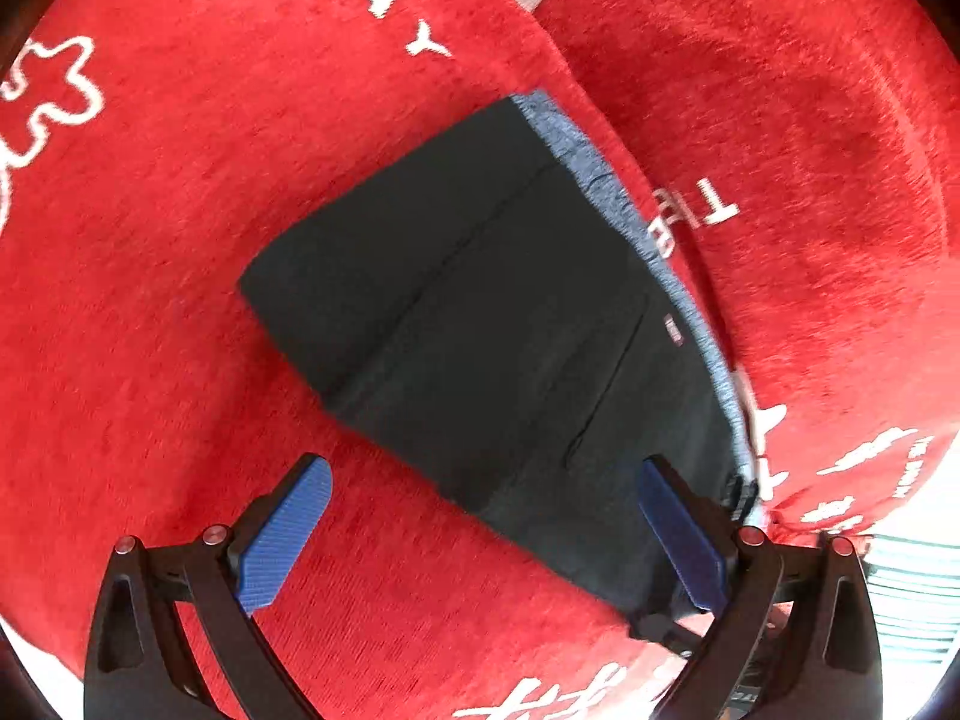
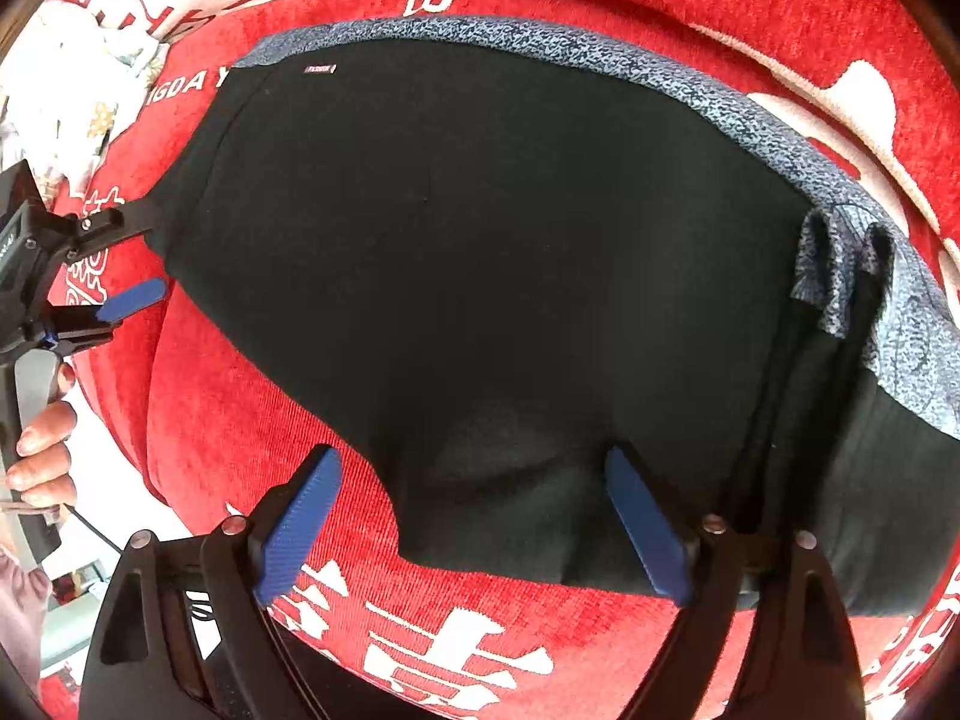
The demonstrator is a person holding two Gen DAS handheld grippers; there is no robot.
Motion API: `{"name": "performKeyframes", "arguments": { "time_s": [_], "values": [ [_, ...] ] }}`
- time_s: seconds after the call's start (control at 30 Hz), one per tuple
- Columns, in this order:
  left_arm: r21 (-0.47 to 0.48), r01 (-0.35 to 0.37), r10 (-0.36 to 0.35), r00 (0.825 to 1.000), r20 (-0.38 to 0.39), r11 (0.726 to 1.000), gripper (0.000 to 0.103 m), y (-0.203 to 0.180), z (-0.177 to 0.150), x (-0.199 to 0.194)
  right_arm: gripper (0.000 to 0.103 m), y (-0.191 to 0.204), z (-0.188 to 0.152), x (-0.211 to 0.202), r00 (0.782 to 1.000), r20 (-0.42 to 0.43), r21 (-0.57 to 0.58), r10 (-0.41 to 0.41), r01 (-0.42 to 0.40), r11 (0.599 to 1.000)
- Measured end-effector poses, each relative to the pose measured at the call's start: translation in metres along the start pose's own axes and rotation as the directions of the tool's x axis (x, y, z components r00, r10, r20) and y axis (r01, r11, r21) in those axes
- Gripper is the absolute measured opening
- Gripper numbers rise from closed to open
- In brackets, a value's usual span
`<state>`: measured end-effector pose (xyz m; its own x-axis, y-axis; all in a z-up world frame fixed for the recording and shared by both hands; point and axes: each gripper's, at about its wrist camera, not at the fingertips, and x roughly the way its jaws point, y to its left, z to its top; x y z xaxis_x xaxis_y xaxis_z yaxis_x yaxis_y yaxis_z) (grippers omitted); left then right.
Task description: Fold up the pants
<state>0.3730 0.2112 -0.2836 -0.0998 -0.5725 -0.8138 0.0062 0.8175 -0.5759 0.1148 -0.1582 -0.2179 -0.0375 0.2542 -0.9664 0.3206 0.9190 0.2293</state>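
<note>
Black pants [image 1: 498, 324] with a speckled blue-grey waistband [image 1: 606, 180] lie folded flat on a red cloth. In the right wrist view the pants [image 2: 480, 276] fill the middle, waistband [image 2: 600, 54] along the far edge, bunched at the right. My left gripper [image 1: 486, 480] is open, its jaws wide apart over the near corner of the pants, holding nothing. It also shows in the right wrist view [image 2: 129, 252] at the pants' left edge. My right gripper [image 2: 474, 468] is open over the near edge of the pants, empty.
The red cloth [image 1: 180, 240] with white letters and figures covers the whole surface and is creased into a fold at the back [image 1: 780, 120]. A hand [image 2: 42, 450] holds the left gripper's handle. Pale patterned cloth [image 2: 78, 78] lies at the far left.
</note>
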Motion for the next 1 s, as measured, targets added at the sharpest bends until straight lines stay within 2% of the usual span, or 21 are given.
{"name": "performKeyframes", "arguments": {
  "time_s": [0.07,0.1,0.37,0.5,0.53,0.6,0.63,0.67,0.7,0.77,0.83,0.87,0.9,0.93,0.97,1.0],
  "values": [
    [0.003,0.065,-0.065,0.998,-0.003,0.998,0.102,0.003,0.009,0.006,0.093,0.001,0.0,0.001,1.0,0.002,0.001,0.001,-0.001,1.0],
    [0.003,0.073,-0.073,0.997,-0.01,0.997,0.102,0.003,0.011,0.009,0.093,0.001,-0.001,0.001,1.0,0.003,0.0,0.001,-0.001,1.0],
    [0.018,0.032,-0.032,0.999,0.03,0.999,0.102,-0.022,-0.007,0.015,0.094,0.002,-0.003,0.002,1.0,0.016,-0.006,0.007,-0.007,1.0],
    [0.112,0.06,-0.07,0.994,0.084,0.992,0.102,-0.05,-0.016,0.003,0.094,-0.001,-0.004,0.001,1.0,0.018,-0.002,0.011,-0.011,1.0],
    [0.144,0.05,-0.064,0.994,0.093,0.988,0.102,-0.055,-0.018,0.003,0.094,-0.001,-0.004,0.0,1.0,0.018,-0.001,0.013,-0.013,1.0],
    [0.132,-0.015,0.005,0.997,0.076,0.991,0.102,-0.055,-0.015,0.015,0.094,-0.004,-0.004,-0.001,1.0,0.019,0.003,0.019,-0.019,1.0],
    [0.115,-0.049,0.041,0.997,0.068,0.992,0.095,-0.052,-0.014,0.018,0.094,-0.005,-0.004,-0.003,0.999,0.023,0.004,0.023,-0.023,1.0],
    [0.096,-0.118,0.112,0.991,0.071,0.988,0.074,-0.049,-0.013,0.022,0.094,-0.006,-0.004,-0.007,0.999,0.031,0.007,0.029,-0.029,1.0],
    [0.097,-0.191,0.184,0.979,0.084,0.977,0.064,-0.05,-0.012,0.024,0.094,-0.007,-0.003,-0.011,0.999,0.038,0.007,0.032,-0.032,0.999],
    [0.112,-0.241,0.226,0.966,0.129,0.964,0.041,-0.051,-0.015,0.013,0.094,-0.01,0.002,-0.028,0.996,0.082,0.003,0.037,-0.037,0.999],
    [0.186,-0.342,0.304,0.93,0.204,0.921,0.037,-0.068,-0.024,0.004,0.094,-0.014,0.01,-0.045,0.992,0.114,0.001,0.051,-0.051,0.999],
    [0.246,-0.411,0.351,0.901,0.254,0.878,0.036,-0.081,-0.032,0.003,0.094,-0.017,0.02,-0.056,0.989,0.134,0.004,0.067,-0.068,0.998],
    [0.335,-0.516,0.411,0.847,0.339,0.788,0.036,-0.102,-0.046,0.004,0.094,-0.02,0.028,-0.063,0.986,0.142,0.006,0.083,-0.085,0.996],
    [0.38,-0.571,0.434,0.812,0.39,0.728,0.035,-0.111,-0.055,0.004,0.094,-0.021,0.038,-0.07,0.984,0.146,0.008,0.103,-0.105,0.994],
    [0.428,-0.635,0.451,0.766,0.458,0.644,0.035,-0.124,-0.067,0.007,0.094,-0.021,0.05,-0.077,0.981,0.15,0.006,0.122,-0.125,0.992],
    [0.469,-0.697,0.456,0.713,0.533,0.542,0.035,-0.136,-0.082,0.012,0.094,-0.019,0.06,-0.084,0.978,0.154,-0.001,0.143,-0.144,0.99]
  ]
}}
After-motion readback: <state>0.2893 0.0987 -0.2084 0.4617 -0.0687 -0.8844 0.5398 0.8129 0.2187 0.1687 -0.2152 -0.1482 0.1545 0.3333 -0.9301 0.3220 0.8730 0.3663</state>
